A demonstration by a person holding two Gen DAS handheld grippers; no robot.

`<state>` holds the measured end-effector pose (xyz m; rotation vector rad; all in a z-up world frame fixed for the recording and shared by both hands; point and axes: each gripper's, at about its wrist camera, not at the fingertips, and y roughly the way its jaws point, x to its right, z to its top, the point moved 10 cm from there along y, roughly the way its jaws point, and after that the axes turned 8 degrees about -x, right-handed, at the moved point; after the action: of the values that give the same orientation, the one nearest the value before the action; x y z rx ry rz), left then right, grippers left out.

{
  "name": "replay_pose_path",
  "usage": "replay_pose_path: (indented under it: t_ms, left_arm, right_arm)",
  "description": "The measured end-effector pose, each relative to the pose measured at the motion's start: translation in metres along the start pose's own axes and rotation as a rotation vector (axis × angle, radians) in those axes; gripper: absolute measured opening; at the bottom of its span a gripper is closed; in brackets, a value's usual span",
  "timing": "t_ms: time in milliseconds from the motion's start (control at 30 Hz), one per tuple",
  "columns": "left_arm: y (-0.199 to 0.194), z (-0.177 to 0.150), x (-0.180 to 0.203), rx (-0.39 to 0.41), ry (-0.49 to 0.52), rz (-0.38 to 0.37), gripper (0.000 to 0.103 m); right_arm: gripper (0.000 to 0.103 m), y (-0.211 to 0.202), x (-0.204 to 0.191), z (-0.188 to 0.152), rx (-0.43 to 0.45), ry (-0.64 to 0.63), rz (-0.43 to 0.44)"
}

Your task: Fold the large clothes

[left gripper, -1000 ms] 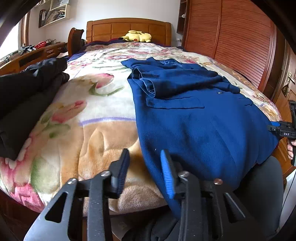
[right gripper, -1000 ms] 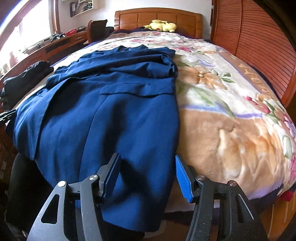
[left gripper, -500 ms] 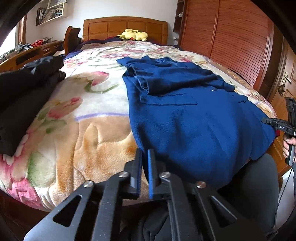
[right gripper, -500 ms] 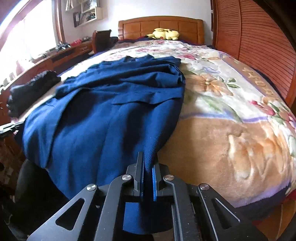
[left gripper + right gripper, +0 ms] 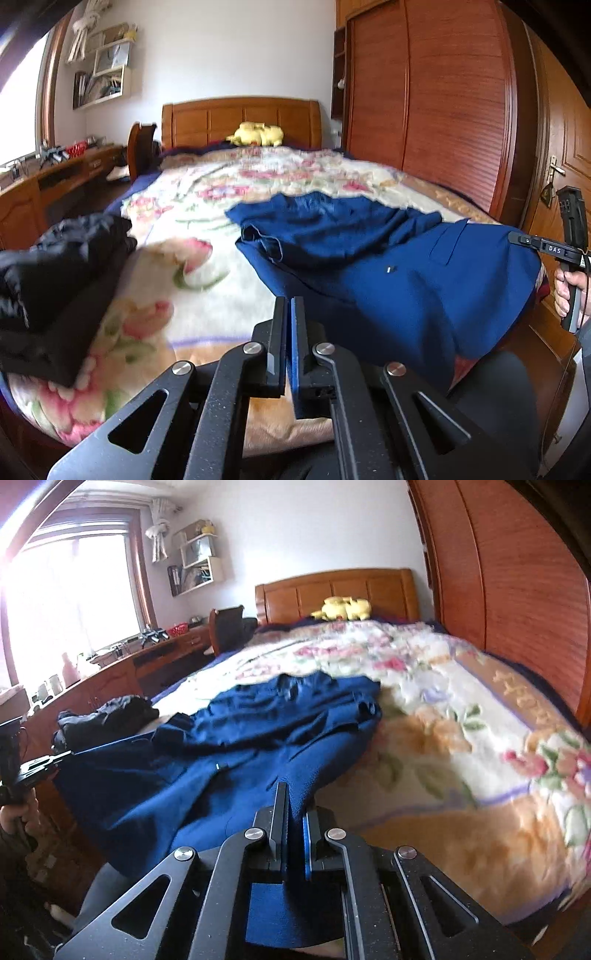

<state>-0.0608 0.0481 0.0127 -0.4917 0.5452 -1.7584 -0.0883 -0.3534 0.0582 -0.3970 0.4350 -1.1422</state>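
Both tongs, left and right, have been pinched shut on the coat's hem and raised off the bed; corners should be kept level.

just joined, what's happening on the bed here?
A person is folding a blue coat spread on the floral blanket. Each hand-held gripper is shut on a bottom corner of its hem: the left hand-held gripper and the right hand-held gripper. That end hangs lifted between them while the collar end lies flat. A black garment sits at the bed's left edge.
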Motion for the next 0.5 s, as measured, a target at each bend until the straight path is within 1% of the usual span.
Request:
replay_pose_path:
  t_ms: [67, 200, 367, 500]
  left_arm:
    - [-0.009, 0.010, 0.002, 0.031, 0.007, 0.003, 0.002]
    - [-0.031, 0.029, 0.004, 0.096, 0.003, -0.005, 0.002]
    - [-0.053, 0.050, 0.007, 0.157, 0.014, -0.013, 0.002]
    - [-0.085, 0.068, 0.012, 0.235, 0.021, -0.031, 0.002]
  right_arm:
    - [0.005, -0.009, -0.003, 0.009, 0.031, -0.006, -0.003]
    - [0.005, -0.027, -0.009, 0.020, 0.083, 0.000, 0.024]
    - [0.005, -0.051, -0.020, 0.031, 0.128, -0.041, 0.027]
    - [0.005, -0.073, -0.029, 0.041, 0.183, -0.066, 0.040]
